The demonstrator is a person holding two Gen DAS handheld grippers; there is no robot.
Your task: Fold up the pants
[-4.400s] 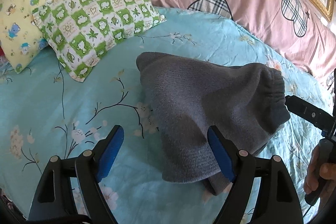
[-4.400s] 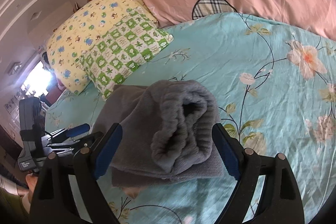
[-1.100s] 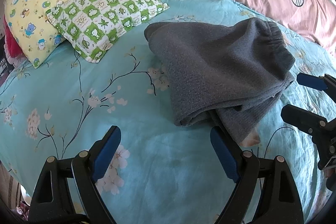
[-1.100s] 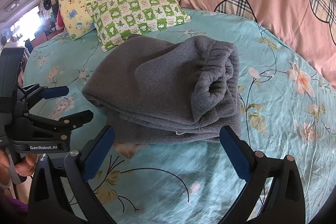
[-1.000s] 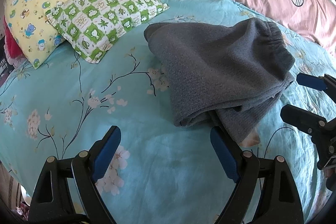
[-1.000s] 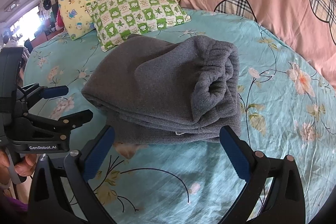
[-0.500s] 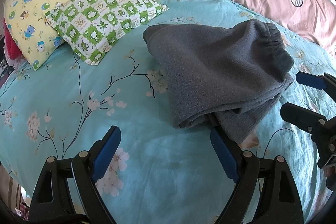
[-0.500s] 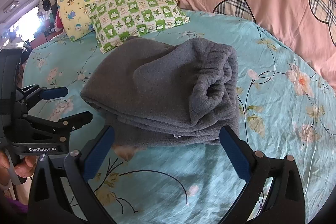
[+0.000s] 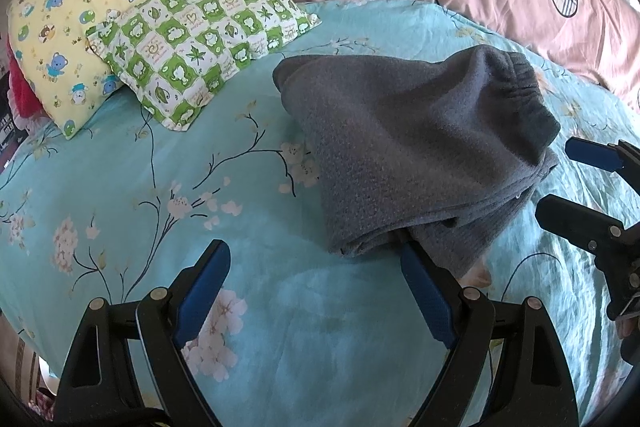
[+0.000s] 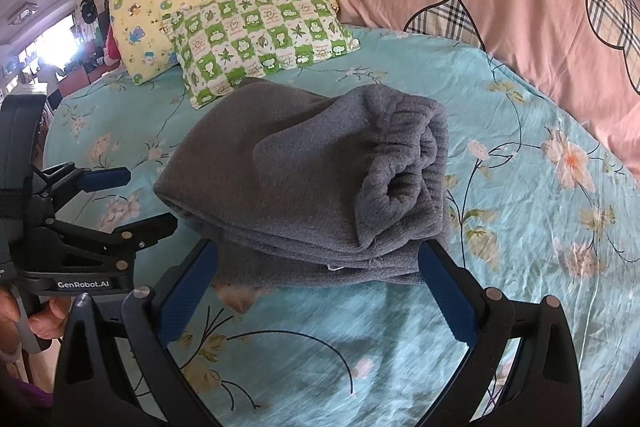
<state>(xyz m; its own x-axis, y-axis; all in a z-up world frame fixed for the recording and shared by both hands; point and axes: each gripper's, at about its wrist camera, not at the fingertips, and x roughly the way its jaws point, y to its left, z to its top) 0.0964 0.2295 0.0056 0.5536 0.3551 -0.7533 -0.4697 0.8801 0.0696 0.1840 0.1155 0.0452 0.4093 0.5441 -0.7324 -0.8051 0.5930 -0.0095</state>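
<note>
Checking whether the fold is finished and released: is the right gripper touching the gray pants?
Cannot tell. In the right wrist view the open right gripper has its blue fingertips at the edge of the gray pants, with no clear gap or contact.

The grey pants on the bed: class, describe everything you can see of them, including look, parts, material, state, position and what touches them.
The grey pants look like thick, fuzzy fleece. They lie folded into a compact stack of several layers on the turquoise floral bedsheet, with the gathered elastic waistband curled open at one end. A small white tag shows at the lower edge. Only the sheet touches them; the left gripper and right gripper are both open and hold nothing, close in front of the stack.
</note>
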